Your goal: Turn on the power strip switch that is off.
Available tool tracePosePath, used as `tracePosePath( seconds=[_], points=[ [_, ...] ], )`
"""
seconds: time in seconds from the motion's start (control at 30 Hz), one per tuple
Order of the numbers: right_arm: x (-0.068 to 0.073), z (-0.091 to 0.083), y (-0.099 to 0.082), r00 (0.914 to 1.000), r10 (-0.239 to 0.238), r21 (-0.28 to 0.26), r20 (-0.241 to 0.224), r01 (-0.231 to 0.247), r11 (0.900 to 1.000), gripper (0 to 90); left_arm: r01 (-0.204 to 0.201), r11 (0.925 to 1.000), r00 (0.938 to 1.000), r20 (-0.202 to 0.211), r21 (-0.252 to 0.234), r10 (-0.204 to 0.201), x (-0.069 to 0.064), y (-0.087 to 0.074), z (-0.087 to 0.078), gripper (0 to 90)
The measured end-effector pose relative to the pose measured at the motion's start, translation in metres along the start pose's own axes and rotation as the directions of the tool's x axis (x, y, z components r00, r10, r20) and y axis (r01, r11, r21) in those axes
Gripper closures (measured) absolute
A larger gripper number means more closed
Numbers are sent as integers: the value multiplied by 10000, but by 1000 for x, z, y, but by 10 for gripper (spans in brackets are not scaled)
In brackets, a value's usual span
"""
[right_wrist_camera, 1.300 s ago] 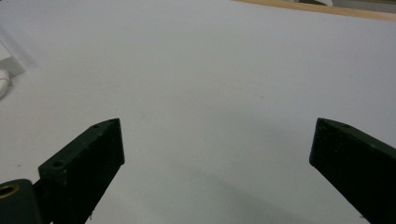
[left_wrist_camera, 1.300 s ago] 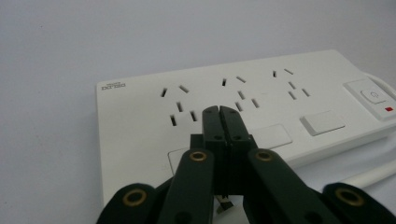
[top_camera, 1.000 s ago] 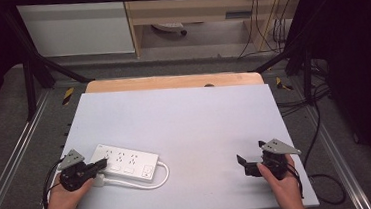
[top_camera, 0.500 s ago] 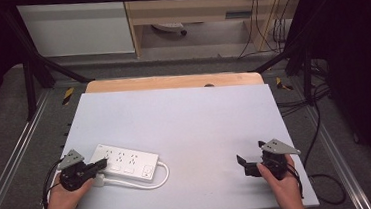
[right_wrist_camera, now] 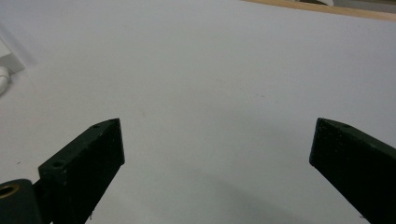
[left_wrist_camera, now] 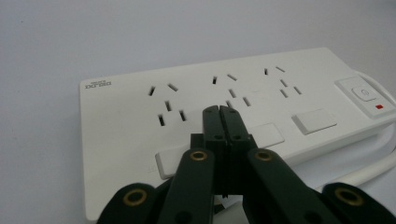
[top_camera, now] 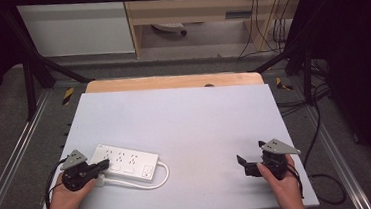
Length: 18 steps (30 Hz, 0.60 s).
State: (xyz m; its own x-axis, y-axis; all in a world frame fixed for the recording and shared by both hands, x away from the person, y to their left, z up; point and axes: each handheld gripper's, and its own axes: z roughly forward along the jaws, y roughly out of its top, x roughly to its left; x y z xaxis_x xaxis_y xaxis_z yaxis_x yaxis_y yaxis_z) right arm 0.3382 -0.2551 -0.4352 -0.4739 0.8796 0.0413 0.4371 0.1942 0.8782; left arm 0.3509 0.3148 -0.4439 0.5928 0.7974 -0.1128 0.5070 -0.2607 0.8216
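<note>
A white power strip (top_camera: 125, 162) with several sockets lies on the grey table (top_camera: 185, 124) at the near left, and its white cord (top_camera: 157, 179) loops off its right end. My left gripper (top_camera: 104, 164) is shut, its tips over the strip's near edge. In the left gripper view the jaws meet with nothing between them, the left gripper (left_wrist_camera: 219, 112) pointing at the power strip (left_wrist_camera: 261, 98) with its switch (left_wrist_camera: 363, 94) at the right. My right gripper (top_camera: 242, 162) stands open at the near right over bare table. The right gripper (right_wrist_camera: 215, 133) has its jaws far apart.
A wooden board (top_camera: 171, 82) borders the table's far edge. Metal rails (top_camera: 7, 163) run along both sides, and black cables (top_camera: 320, 124) lie on the floor at the right. White and wooden cabinets (top_camera: 131, 18) stand beyond the table. A corner of the power strip (right_wrist_camera: 7, 60) appears in the right gripper view.
</note>
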Motion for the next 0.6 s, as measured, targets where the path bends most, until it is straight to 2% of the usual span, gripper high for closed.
tracePosePath(
  seconds=[0.6],
  points=[
    [0, 0, 0, 10000, 49, -19, 1, -49, 10000, 35, 94, 9998, 9999, 68, -157, -93, 1, 0, -1, 900]
  ],
)
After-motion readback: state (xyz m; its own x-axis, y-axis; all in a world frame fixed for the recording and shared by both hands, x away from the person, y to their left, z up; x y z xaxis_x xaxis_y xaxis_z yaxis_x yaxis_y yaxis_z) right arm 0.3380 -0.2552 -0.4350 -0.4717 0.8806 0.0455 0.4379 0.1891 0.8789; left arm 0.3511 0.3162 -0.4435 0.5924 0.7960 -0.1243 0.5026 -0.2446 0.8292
